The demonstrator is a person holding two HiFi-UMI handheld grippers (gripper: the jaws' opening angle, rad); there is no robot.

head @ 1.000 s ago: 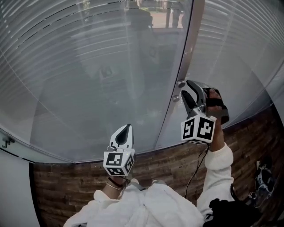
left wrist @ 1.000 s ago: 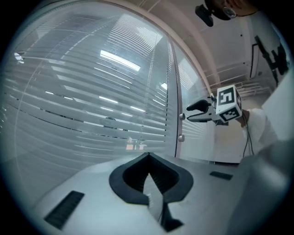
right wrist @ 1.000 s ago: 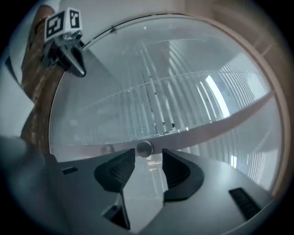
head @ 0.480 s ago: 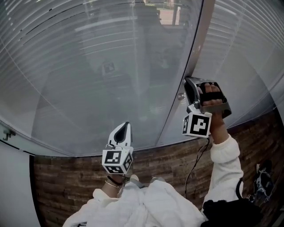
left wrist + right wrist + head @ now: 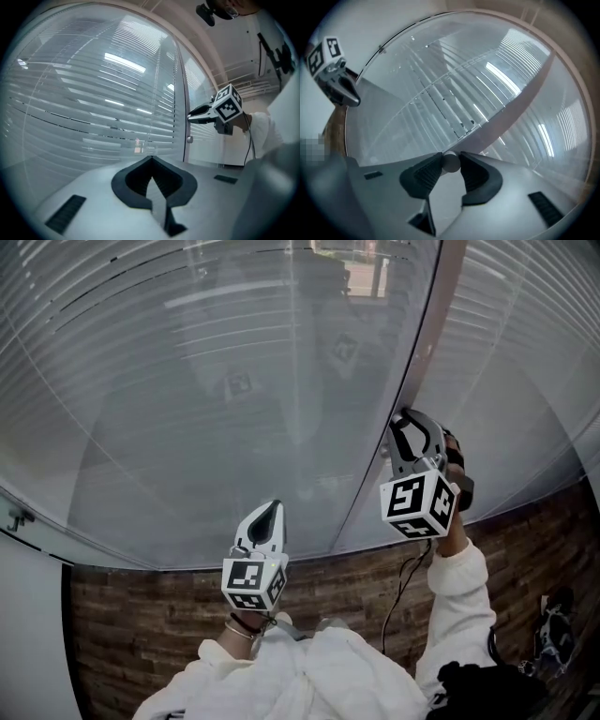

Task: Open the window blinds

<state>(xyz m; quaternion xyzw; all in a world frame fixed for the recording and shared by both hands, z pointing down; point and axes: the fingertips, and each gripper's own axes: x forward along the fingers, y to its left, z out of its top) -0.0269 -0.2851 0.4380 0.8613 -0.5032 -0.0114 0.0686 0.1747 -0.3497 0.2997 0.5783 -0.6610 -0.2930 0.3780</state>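
The window blinds hang shut behind glass, their slats level. On the upright frame post sits a small round control knob. My right gripper reaches to the post; its jaws have just been closing and both pads now press on that knob. The left gripper view shows the right gripper at the post, with a second knob just below it. My left gripper hovers lower left, pointing at the glass, its jaws shut and nothing between them.
Brown brick-pattern flooring runs along the foot of the glass. A black cable hangs from the right gripper. A white wall stands at the far left, and dark gear lies at the lower right.
The right gripper has rolled at the post, its marker cube turning, and its jaws have closed on the knob. The left gripper has stayed put.
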